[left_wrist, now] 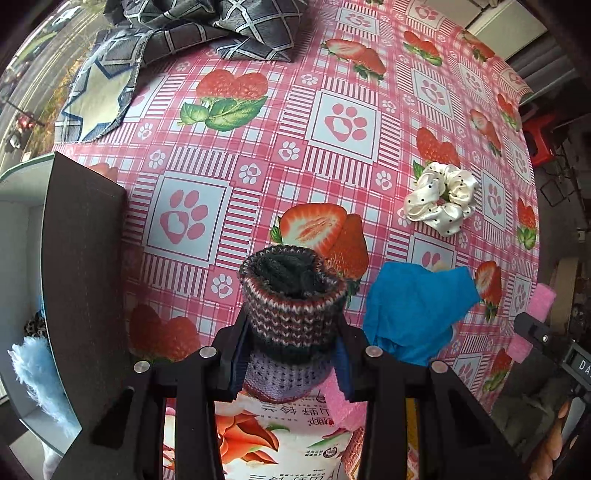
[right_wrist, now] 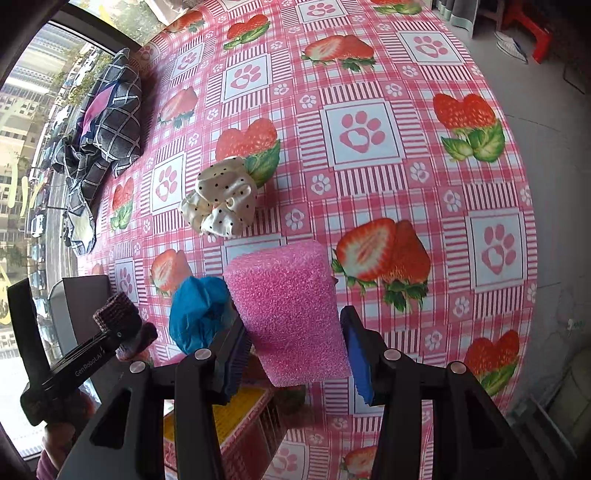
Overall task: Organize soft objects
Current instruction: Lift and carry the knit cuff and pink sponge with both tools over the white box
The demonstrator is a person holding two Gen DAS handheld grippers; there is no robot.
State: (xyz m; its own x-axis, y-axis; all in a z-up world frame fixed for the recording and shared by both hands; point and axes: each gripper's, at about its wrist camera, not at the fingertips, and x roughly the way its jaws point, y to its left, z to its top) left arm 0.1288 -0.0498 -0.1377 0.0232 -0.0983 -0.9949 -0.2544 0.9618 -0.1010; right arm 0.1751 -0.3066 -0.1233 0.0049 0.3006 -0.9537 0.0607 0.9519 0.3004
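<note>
My left gripper (left_wrist: pixel 291 332) is shut on a rolled knitted sock (left_wrist: pixel 291 295), striped maroon, white and dark, held above the table. My right gripper (right_wrist: pixel 291 332) is shut on a pink foam block (right_wrist: pixel 288 306), also held above the table. A crumpled blue cloth (left_wrist: pixel 410 310) lies just right of the sock; it also shows in the right wrist view (right_wrist: pixel 199 314). A white polka-dot scrunchie (left_wrist: pixel 439 197) lies farther back on the table, and in the right wrist view (right_wrist: pixel 221 199) it sits beyond the foam block.
A dark-sided box (left_wrist: pixel 81 258) stands at the left with a fluffy light-blue item (left_wrist: pixel 33 369) inside. A grey checked fabric heap (left_wrist: pixel 207 29) lies at the far edge. A printed packet (left_wrist: pixel 280 435) lies under my left gripper. The strawberry tablecloth (right_wrist: pixel 369 129) covers the table.
</note>
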